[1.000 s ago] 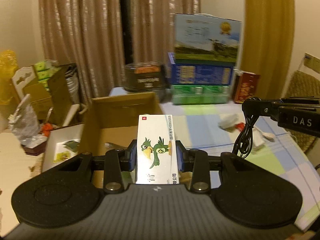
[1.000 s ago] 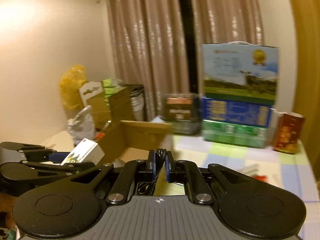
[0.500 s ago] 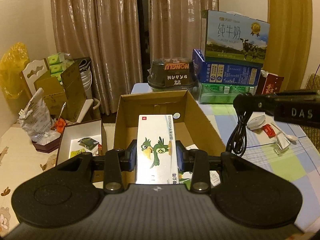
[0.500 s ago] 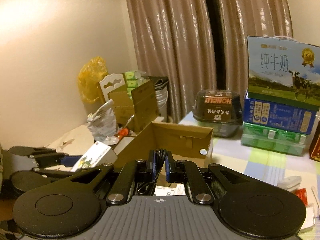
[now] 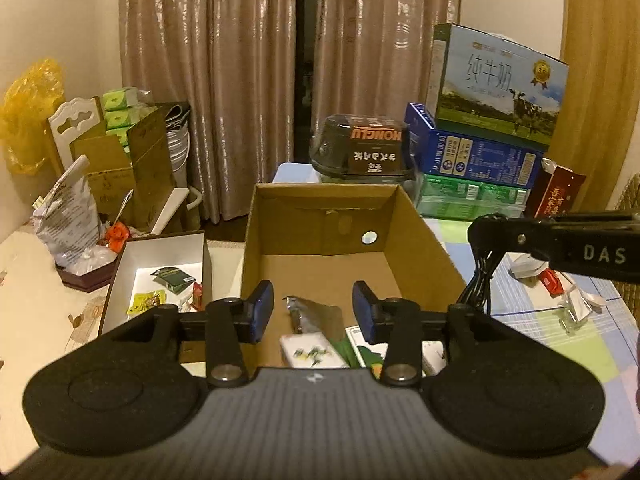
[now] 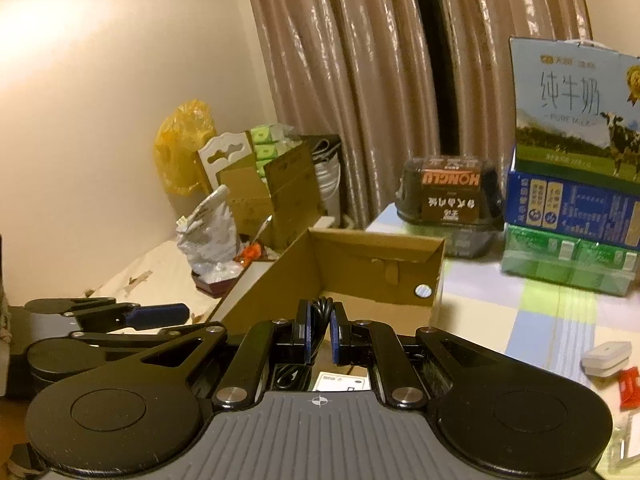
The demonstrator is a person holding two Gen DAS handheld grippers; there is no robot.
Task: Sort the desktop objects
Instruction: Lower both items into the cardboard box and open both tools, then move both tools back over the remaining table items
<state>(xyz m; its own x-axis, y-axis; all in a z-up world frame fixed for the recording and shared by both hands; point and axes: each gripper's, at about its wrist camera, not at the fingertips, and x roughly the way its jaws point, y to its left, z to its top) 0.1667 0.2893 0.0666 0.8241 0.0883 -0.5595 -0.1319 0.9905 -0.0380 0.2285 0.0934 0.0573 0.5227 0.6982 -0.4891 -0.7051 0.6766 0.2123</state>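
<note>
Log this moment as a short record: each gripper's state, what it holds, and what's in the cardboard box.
left gripper: jaws open, holding nothing, over the cardboard box
right gripper: jaws shut on black cable
box contents: white bird-print box, foil packet, other small cartons
beside box: white tray with small packets
</note>
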